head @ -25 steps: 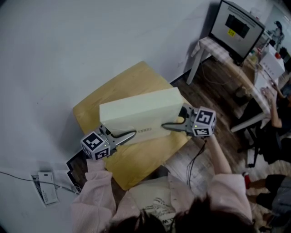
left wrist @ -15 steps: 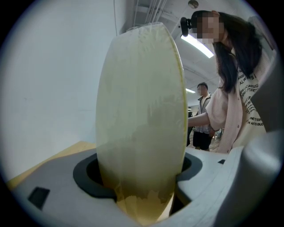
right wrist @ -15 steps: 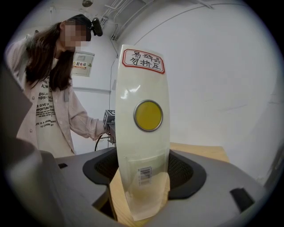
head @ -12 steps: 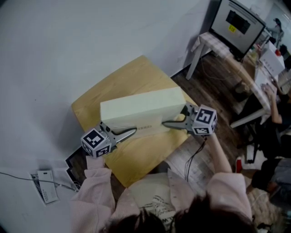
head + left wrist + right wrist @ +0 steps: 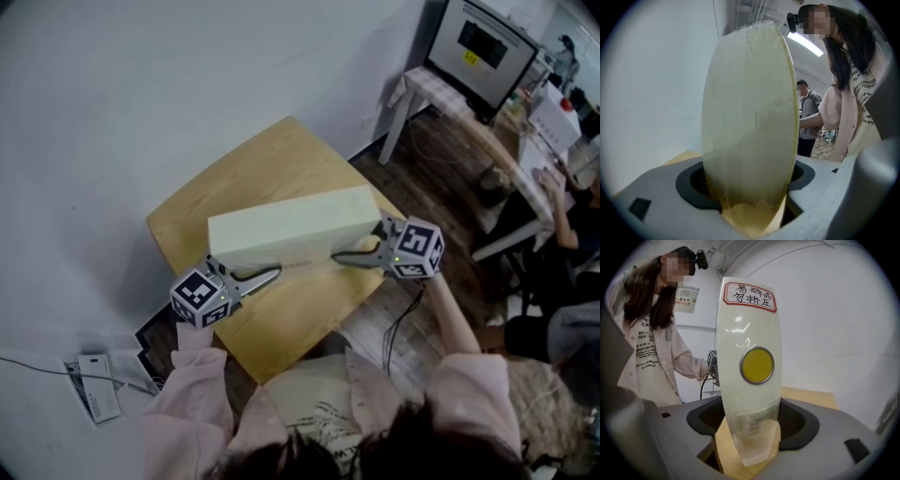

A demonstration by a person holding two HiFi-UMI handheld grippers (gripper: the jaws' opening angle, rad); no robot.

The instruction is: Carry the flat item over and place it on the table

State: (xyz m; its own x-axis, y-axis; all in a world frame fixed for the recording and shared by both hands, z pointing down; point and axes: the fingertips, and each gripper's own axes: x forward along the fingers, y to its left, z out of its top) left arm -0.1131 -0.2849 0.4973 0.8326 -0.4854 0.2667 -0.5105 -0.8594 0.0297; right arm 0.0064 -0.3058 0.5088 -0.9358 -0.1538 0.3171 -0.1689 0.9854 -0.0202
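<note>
Head view finds the pale cream box [image 5: 286,225] down on the small wooden table [image 5: 281,323], standing on one long edge. The left gripper [image 5: 262,273] is at one end and the right gripper [image 5: 349,253] at the other.

Left gripper view has that end of the box rising between jaws that are opening, with dark gaps on either side, so we read the hold there as let go. Right gripper view tells the same of the far end. The jaws stand wide, the box sits between them on the wood, and neither pad presses its faces.

We judge the box to be stiff card, long for its thickness and probably light for its size, though we cannot tell what is inside. Its faces look smooth and a little slick, so a loose pinch could slide.

The end facing the right gripper carries a red-bordered label [image 5: 750,296] and a round yellow seal [image 5: 757,364]. We take the label as a hint to squeeze gently.

If the box needs handling again, we would take it as the grippers now sit. That means one at each short end, pinching across the narrow thickness and low enough to steady it. A single grip at one end would likely let so long a box swing or twist.

Standing on its thin edge, it looks to us easy to tip, so any withdrawal wants to be straight back, clear of both faces.
</note>
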